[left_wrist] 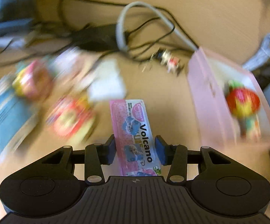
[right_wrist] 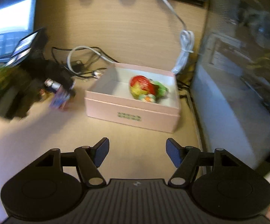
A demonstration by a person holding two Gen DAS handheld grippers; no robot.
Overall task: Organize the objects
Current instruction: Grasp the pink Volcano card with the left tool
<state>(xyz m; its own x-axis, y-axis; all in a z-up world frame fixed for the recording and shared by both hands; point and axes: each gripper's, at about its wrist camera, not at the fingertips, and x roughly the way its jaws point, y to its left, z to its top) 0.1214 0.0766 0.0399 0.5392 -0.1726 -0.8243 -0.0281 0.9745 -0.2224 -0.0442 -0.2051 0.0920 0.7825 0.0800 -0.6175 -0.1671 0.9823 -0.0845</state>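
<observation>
1. Pink sachet (left_wrist: 135,132), printed "Volcano", stands lengthwise between the blue pads of the left gripper (left_wrist: 136,150). The pads press its two long edges, so I judge it pinched and carried, its far end sticking out ahead of the fingertips.
2. Ahead and to the right of that gripper sits the open pink box (left_wrist: 206,100), with a red and yellow toy (left_wrist: 242,102) already inside. The box looks like the collecting place, which would explain why the sachet is held clear of the table (left_wrist: 163,85).
3. Ahead and to the left lie blurred colourful packets (left_wrist: 69,119), apparently still unsorted; beyond them is a tangle of black cables (left_wrist: 101,37).
4. The right gripper (right_wrist: 137,152) is spread wide with nothing between its pads. The pink box (right_wrist: 133,112) is straight ahead of it, well apart, open side up, the toy (right_wrist: 144,87) showing inside.
5. Empty and facing the box, the right gripper seems to be waiting or steadying by, not carrying.
</observation>
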